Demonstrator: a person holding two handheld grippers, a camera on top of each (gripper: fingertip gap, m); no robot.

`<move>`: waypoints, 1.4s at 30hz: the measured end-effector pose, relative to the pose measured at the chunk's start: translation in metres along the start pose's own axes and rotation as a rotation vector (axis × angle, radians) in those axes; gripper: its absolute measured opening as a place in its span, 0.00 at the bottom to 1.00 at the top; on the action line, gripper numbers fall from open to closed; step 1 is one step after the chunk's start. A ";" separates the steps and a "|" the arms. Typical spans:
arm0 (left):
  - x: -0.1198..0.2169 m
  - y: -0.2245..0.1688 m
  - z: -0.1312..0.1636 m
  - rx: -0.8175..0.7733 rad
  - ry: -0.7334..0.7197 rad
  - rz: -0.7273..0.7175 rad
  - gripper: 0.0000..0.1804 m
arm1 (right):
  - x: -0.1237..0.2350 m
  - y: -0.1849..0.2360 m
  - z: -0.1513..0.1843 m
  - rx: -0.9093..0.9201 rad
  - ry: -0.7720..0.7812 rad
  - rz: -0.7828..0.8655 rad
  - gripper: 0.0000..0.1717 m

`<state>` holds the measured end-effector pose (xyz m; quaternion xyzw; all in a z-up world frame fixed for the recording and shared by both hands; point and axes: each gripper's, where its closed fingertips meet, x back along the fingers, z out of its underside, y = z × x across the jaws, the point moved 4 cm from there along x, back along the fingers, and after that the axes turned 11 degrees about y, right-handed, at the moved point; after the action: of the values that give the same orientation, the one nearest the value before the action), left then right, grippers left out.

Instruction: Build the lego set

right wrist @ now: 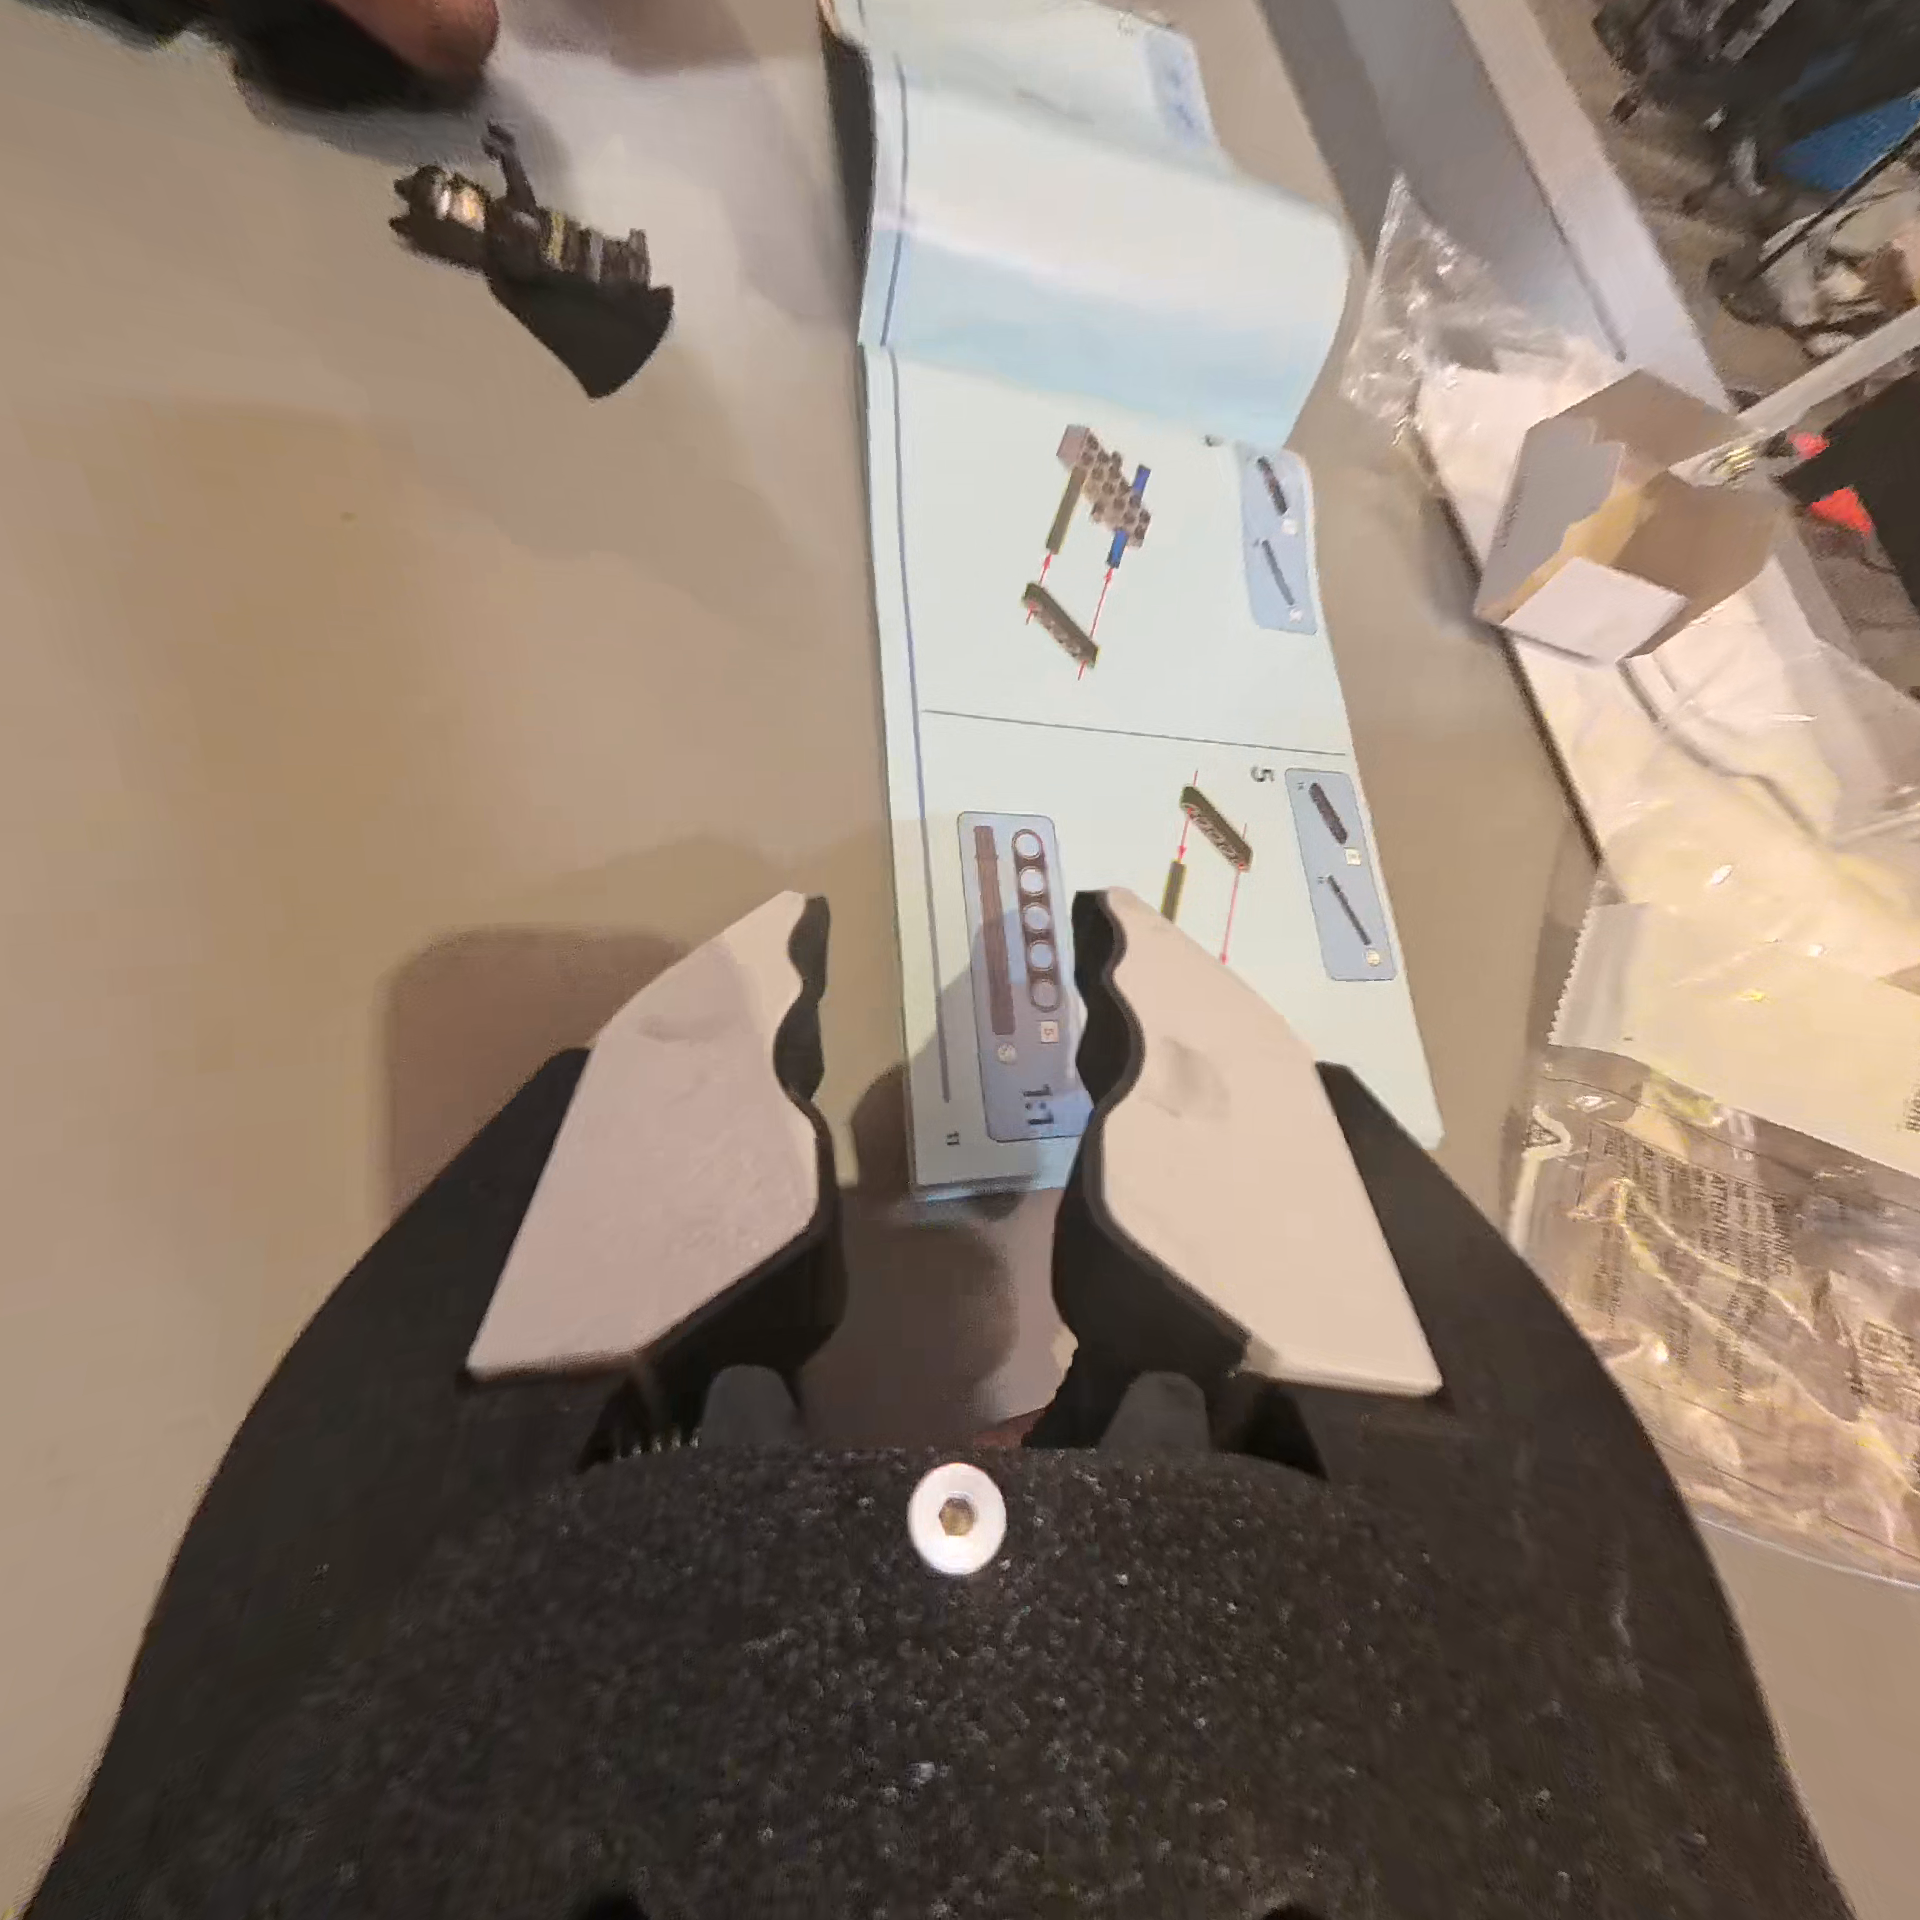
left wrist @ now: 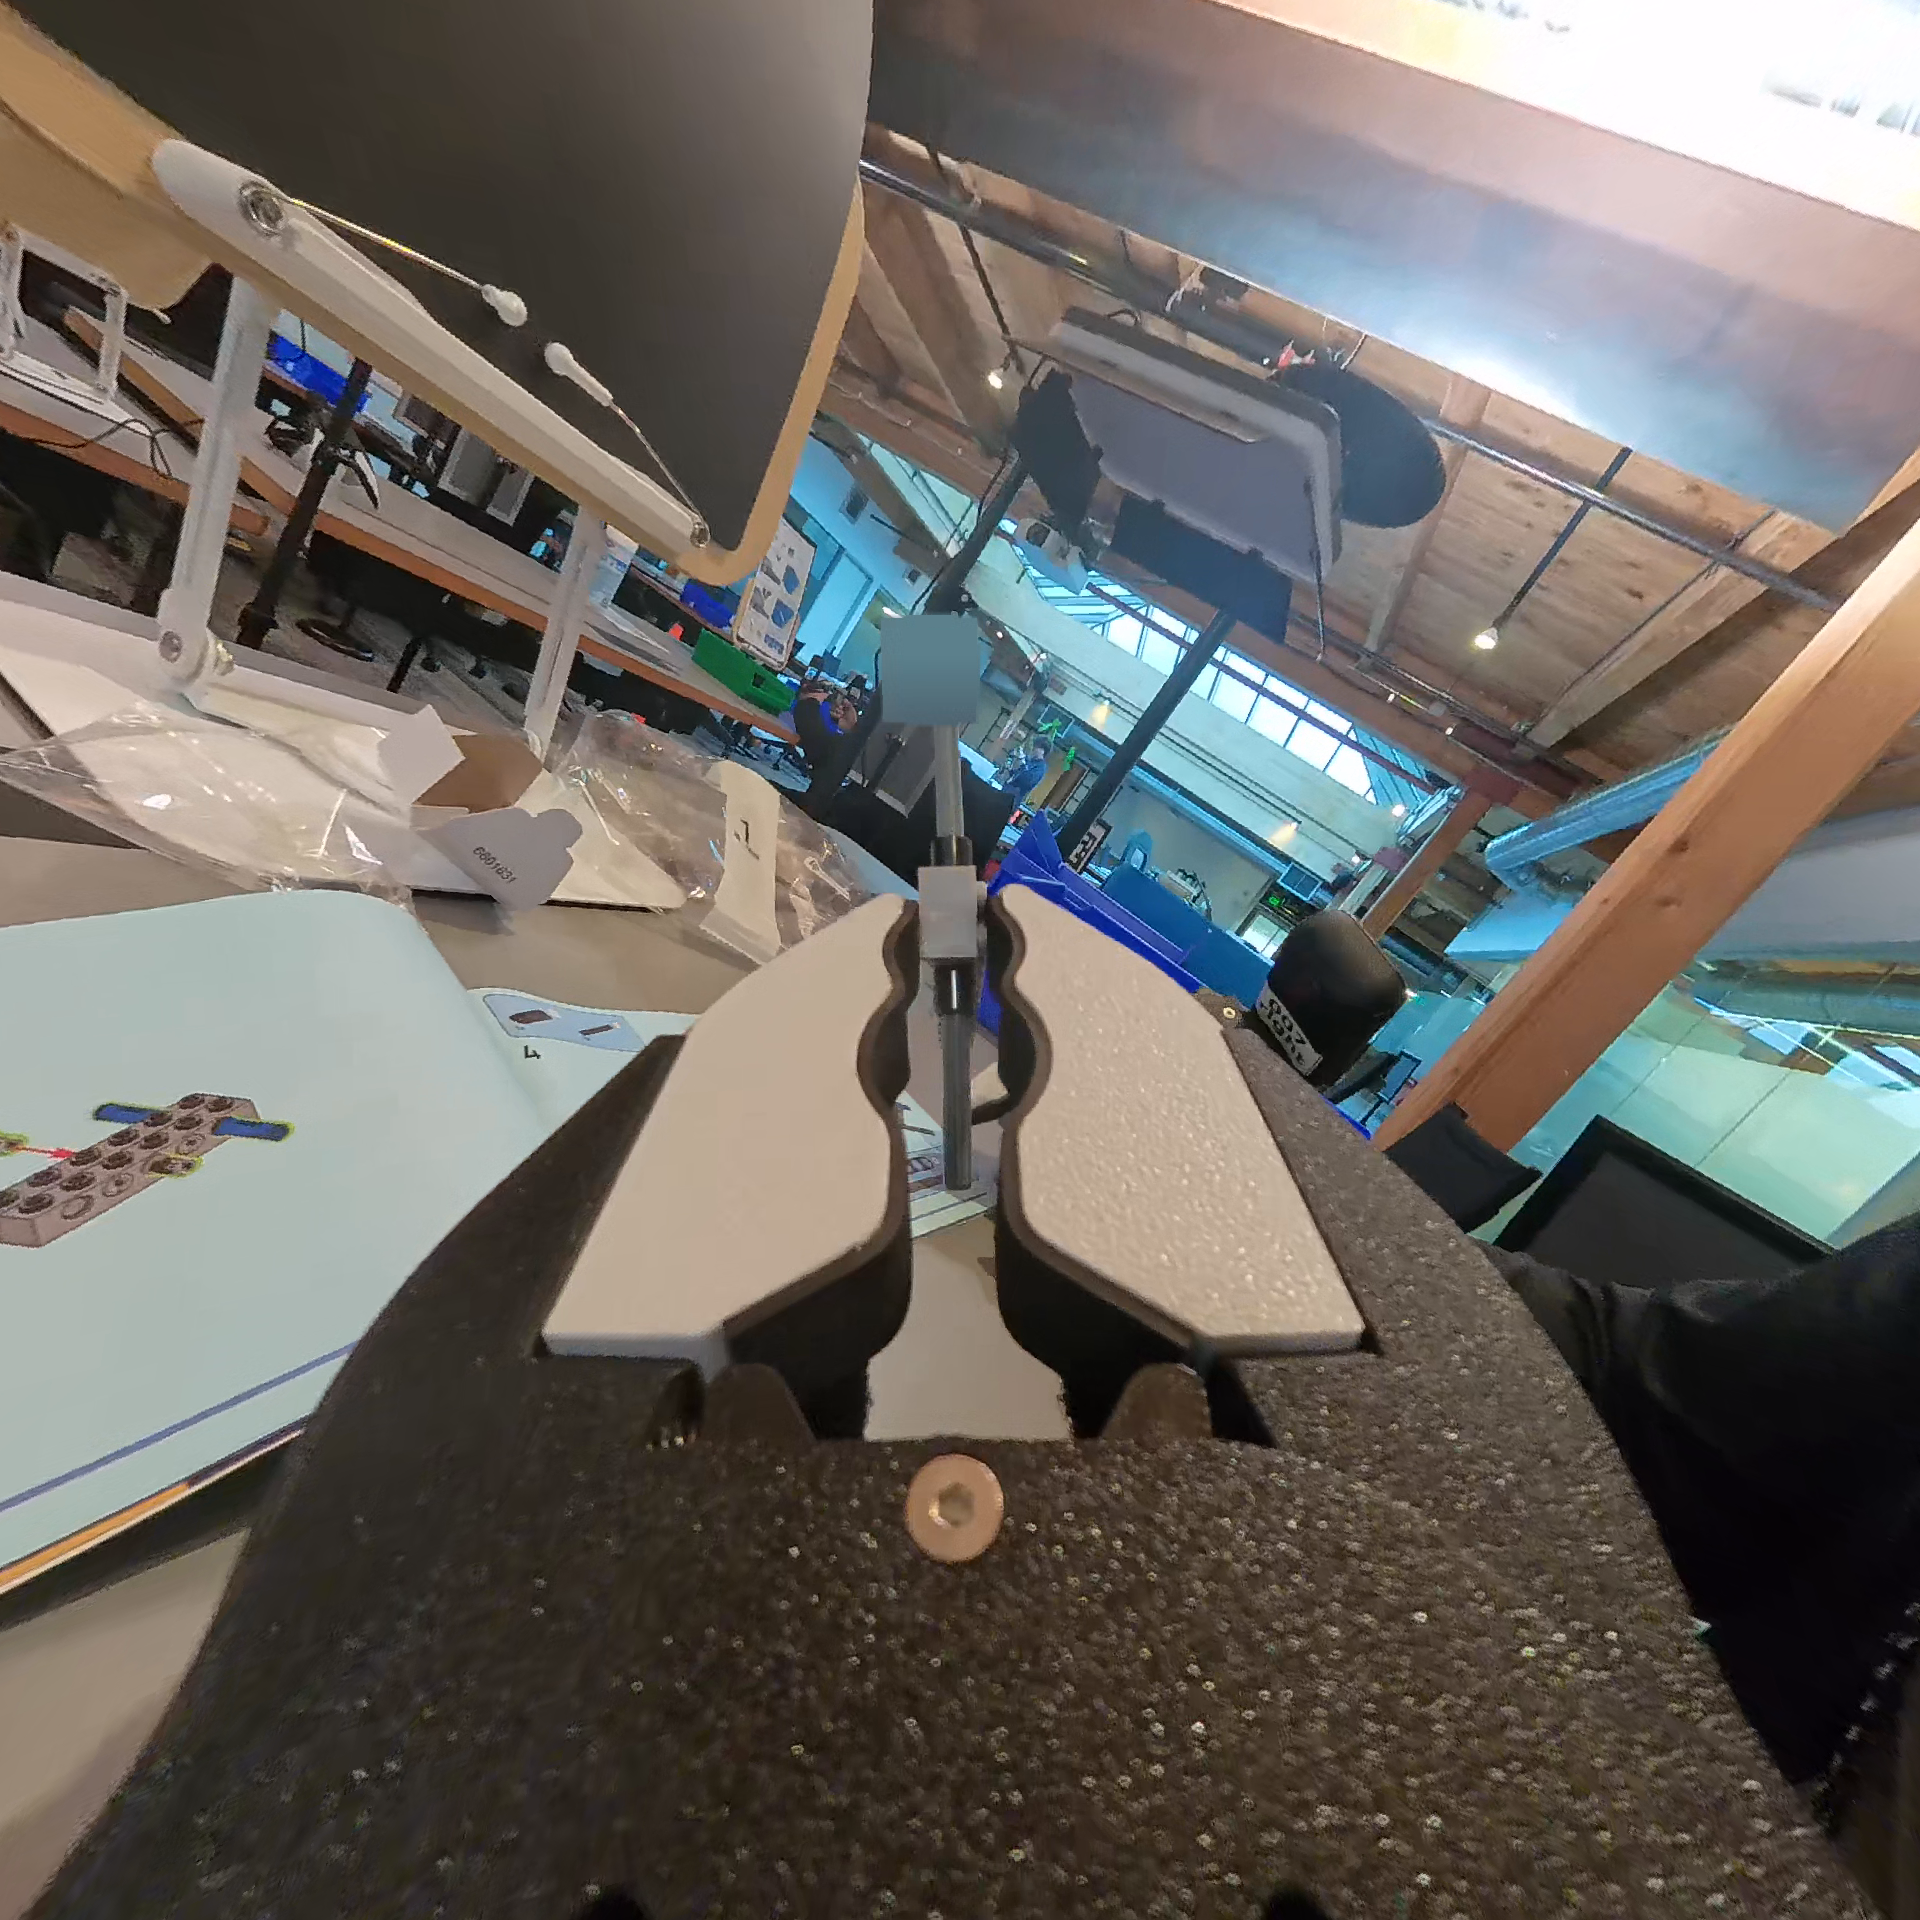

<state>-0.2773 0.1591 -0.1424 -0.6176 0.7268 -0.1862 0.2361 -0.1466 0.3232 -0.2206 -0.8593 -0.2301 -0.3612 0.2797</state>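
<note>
My left gripper (left wrist: 951,912) is shut on a small grey block (left wrist: 948,940) at its fingertips and holds it up in the air, above the table. A thin grey axle (left wrist: 954,1101) runs through the block, sticking out beyond the tips and back between the pads (left wrist: 790,1091). My right gripper (right wrist: 951,914) is open and empty, pointing down over the near end of an open pale-blue instruction booklet (right wrist: 1091,571). The booklet also shows in the left wrist view (left wrist: 260,1039). A dark, blurred studded piece (right wrist: 520,234) is at the far left over the beige table (right wrist: 416,675).
Clear plastic bags (right wrist: 1714,1299) and a small opened white cardboard box (right wrist: 1600,540) lie right of the booklet. A white stand with a dark board (left wrist: 416,312) stands behind the box (left wrist: 488,821). A blue bin (left wrist: 1091,920) is beyond the table. A hand (right wrist: 416,31) shows top left. The grippers' ends are close to 20 centimeters from one another.
</note>
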 end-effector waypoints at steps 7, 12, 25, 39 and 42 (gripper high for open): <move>-0.005 -0.003 0.005 -0.035 0.043 0.003 0.07 | -0.005 -0.001 0.002 -0.032 0.040 -0.051 0.19; -0.005 -0.002 0.006 -0.018 0.045 0.015 0.07 | -0.006 -0.002 0.003 -0.049 0.052 -0.073 0.16; -0.005 -0.001 0.006 -0.005 0.048 0.020 0.07 | -0.006 -0.001 0.003 -0.039 0.057 -0.091 0.05; -0.005 -0.002 0.007 -0.008 0.055 0.021 0.07 | -0.001 -0.008 0.001 -0.081 0.005 -0.065 0.07; -0.005 -0.002 0.007 -0.007 0.056 0.021 0.07 | -0.001 -0.008 0.001 -0.082 0.005 -0.054 0.07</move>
<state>-0.2713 0.1643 -0.1464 -0.6052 0.7403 -0.1981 0.2155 -0.1514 0.3297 -0.2193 -0.8625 -0.2378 -0.3798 0.2350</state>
